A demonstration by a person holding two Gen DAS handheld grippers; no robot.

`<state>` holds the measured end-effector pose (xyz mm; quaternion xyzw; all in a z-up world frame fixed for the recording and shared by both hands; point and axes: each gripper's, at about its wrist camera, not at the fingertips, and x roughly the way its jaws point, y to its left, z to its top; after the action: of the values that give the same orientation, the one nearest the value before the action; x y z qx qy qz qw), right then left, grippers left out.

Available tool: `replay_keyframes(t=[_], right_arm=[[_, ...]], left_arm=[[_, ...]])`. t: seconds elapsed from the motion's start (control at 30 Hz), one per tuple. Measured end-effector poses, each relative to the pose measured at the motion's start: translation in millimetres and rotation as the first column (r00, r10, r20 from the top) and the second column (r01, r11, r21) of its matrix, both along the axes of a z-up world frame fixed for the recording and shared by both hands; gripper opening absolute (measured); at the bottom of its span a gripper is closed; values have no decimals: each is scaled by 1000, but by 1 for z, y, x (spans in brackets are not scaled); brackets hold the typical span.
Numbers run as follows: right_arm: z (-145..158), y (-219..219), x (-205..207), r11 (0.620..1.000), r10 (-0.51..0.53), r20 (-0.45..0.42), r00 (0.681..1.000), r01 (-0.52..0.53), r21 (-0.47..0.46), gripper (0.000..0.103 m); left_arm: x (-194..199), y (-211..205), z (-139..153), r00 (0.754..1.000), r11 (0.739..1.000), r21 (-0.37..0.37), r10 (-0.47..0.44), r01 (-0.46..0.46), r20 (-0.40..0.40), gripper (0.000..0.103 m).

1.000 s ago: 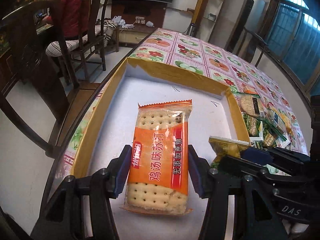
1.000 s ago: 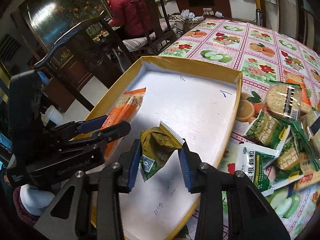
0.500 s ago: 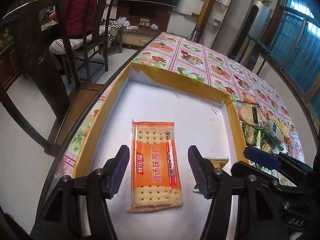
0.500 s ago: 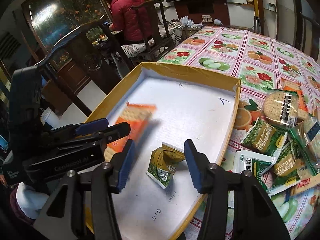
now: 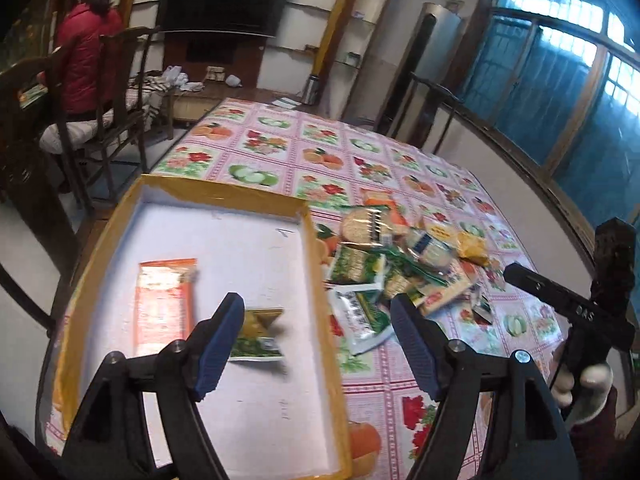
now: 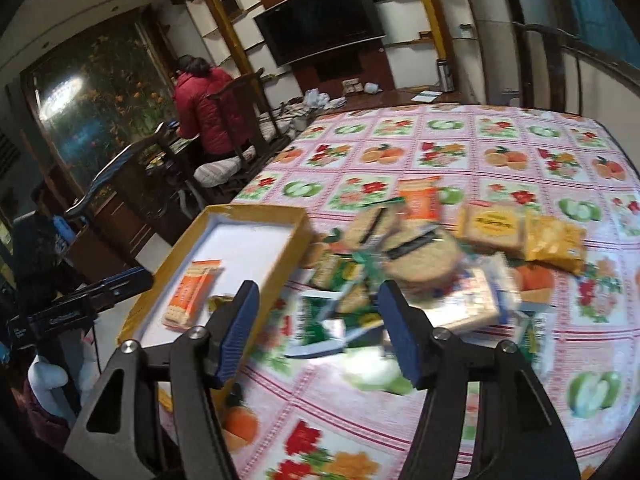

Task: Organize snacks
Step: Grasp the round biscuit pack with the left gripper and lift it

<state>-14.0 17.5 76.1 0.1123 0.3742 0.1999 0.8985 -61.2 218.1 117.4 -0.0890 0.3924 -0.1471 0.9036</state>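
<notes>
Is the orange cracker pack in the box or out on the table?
In the box. The orange cracker pack lies flat on the white floor of the box, inside its yellow walls, beside a small green packet.

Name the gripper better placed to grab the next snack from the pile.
Right, probably. The right gripper hangs open with the snack pile between its fingers, while the left gripper, also open, sits over the box edge.

Two snacks boxed, the rest heaped beside the box

An orange cracker packet (image 5: 162,306) lies flat in the yellow-rimmed, white-floored box (image 5: 224,194), with a small green-and-gold packet (image 5: 256,334) just to its right. Outside the box's right wall, a loose pile of snack packets (image 5: 404,268) sits on the fruit-patterned worktop (image 5: 280,148): round crackers, green sachets, yellow packs, overlapping.
</notes>
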Motion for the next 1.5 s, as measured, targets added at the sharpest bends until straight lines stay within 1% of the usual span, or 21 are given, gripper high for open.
replay_keyframes(t=[0.13,0.23,0.37,0.47,0.53,0.63,0.67,0.7,0.73,0.8,0.9,0.93,0.97,1.03,1.07,1.13,1.23,1.3,1.33,1.4,1.5], right_arm=[[-23,-74,0,989,-145,-78,986,143,-32,65],[-49,-110,6,976,-220,-155,963,218,-31,65],[-75,-124,18,966,-256,-210,943,258,-18,66],[-89,-117,30,966,-259,-230,938,251,-61,67],[-98,-111,38,967,-255,-240,937,240,-91,67],[-102,-102,41,960,-259,-210,943,228,-160,65],[-102,-100,41,958,-258,-204,944,224,-179,55],[-102,-100,40,956,-257,-202,945,218,-195,55],[-102,-100,38,957,-252,-203,946,212,-199,53],[-101,-103,34,957,-248,-205,947,207,-201,49],[-101,-110,25,958,-246,-193,950,209,-195,48],[-101,-111,25,959,-246,-193,950,209,-192,48],[-101,-114,23,961,-245,-196,950,210,-181,48],[-101,-119,22,964,-245,-206,947,214,-160,48],[-101,-121,21,964,-244,-208,947,215,-154,48],[-101,-121,20,964,-244,-209,947,215,-154,48],[-99,-118,16,963,-243,-199,950,211,-169,45],[-97,-118,11,964,-238,-191,952,208,-164,40],[-96,-119,9,965,-238,-188,953,210,-158,39],[-96,-122,3,966,-242,-184,953,218,-138,36],[-96,-129,-5,970,-239,-181,954,226,-89,32]], left_arm=[[13,-59,-21,992,992,41,-117,119,-48,76],[26,-94,-35,981,984,19,-177,179,-85,76],[50,-115,-41,976,983,-53,-183,178,-116,76],[72,-117,-44,977,982,-112,-166,151,-131,76],[87,-121,-43,980,984,-114,-154,140,-127,76],[104,-135,-41,978,984,-60,-173,167,-114,76],[109,-142,-42,977,983,-35,-185,182,-108,76],[112,-149,-42,975,980,-8,-197,197,-101,76],[116,-156,-44,973,977,24,-208,211,-100,76],[122,-167,-48,966,968,54,-239,245,-97,76],[130,-185,-61,955,948,142,-266,284,-128,76],[130,-190,-65,954,940,177,-269,290,-136,81],[128,-194,-68,950,932,197,-279,303,-140,81],[119,-201,-73,934,920,183,-320,347,-161,81],[114,-206,-75,925,910,191,-337,367,-173,80],[101,-216,-82,911,883,246,-355,401,-209,76],[75,-225,-81,899,855,285,-388,433,-203,74],[57,-229,-81,892,838,306,-411,451,-188,74],[51,-230,-79,890,837,306,-416,455,-185,74],[41,-227,-75,889,844,279,-424,458,-175,74],[28,-213,-60,895,871,209,-423,444,-140,74]])
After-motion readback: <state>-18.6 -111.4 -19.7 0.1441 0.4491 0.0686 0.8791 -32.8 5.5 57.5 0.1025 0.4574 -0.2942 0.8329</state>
